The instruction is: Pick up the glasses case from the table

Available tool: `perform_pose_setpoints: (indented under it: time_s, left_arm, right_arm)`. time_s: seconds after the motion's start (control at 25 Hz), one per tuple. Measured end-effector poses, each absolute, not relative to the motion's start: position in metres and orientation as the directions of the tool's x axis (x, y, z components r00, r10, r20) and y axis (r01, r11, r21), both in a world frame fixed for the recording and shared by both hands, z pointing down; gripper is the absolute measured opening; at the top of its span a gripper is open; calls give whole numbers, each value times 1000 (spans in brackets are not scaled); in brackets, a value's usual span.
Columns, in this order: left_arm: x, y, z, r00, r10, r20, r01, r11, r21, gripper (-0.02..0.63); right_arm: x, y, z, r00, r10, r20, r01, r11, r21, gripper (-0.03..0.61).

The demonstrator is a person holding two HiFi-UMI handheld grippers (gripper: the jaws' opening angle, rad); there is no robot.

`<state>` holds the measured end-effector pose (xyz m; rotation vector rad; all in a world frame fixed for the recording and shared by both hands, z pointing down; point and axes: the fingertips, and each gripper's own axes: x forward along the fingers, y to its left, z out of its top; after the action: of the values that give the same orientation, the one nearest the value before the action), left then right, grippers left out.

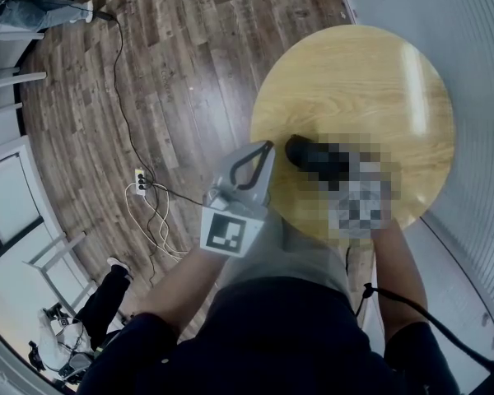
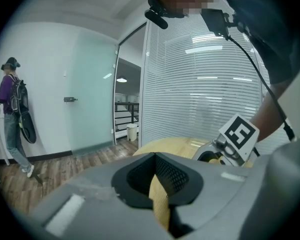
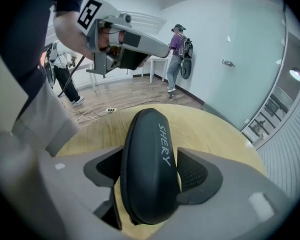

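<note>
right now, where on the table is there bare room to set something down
The far half of the table, beyond the glasses case, is bare. The near edge is crowded: the case sits between the jaws of the right gripper, with the left gripper beside it.

Looking down on a round pale-wood table point(image 1: 354, 72) standing on a dark plank floor point(image 1: 189, 56).
The rounded end of a black hard-shell glasses case point(image 1: 306, 153) shows over the near part of the table, and the rest of it is blurred over. Just beside it on the left, the grey left gripper point(image 1: 262, 155) with its square-marker cube hangs at the table's edge. Its tips are drawn together around an empty black-lined loop. A bare right forearm point(image 1: 395, 262) reaches in from below. A white power strip point(image 1: 140, 181) and looping cables point(image 1: 156, 220) lie on the floor.
</note>
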<state>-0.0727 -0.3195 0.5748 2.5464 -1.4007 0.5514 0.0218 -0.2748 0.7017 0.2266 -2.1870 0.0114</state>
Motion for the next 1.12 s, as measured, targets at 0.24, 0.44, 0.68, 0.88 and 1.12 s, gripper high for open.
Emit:
perform_pose_setpoints:
  time_s: [0.24, 0.44, 0.68, 0.88, 1.12]
  left_arm:
    - [-58, -312, 552, 507, -796, 332, -842, -540, -7, 3]
    - [-56, -315, 518, 515, -802, 302, -850, -524, 57, 3]
    - [-45, -319, 471, 539, -802, 256, -834, -552, 25, 3]
    - [-33, -320, 430, 557, -805, 202, -822, -570, -6, 3]
    - [-34, -332, 381, 550, -824, 136, -826, -560, -56, 3]
  right_arm:
    - [33, -265, 676, -625, -209, 752, -295, 955, 20, 318]
    - [39, -267, 631, -645, -277, 712, -378, 925, 16, 277]
    - [55, -268, 578, -660, -338, 671, -434, 901, 27, 272]
    - [70, -269, 532, -661, -412, 627, -479, 875, 70, 272]
    - [79, -273, 462, -668, -502, 550, -506, 848, 160, 272]
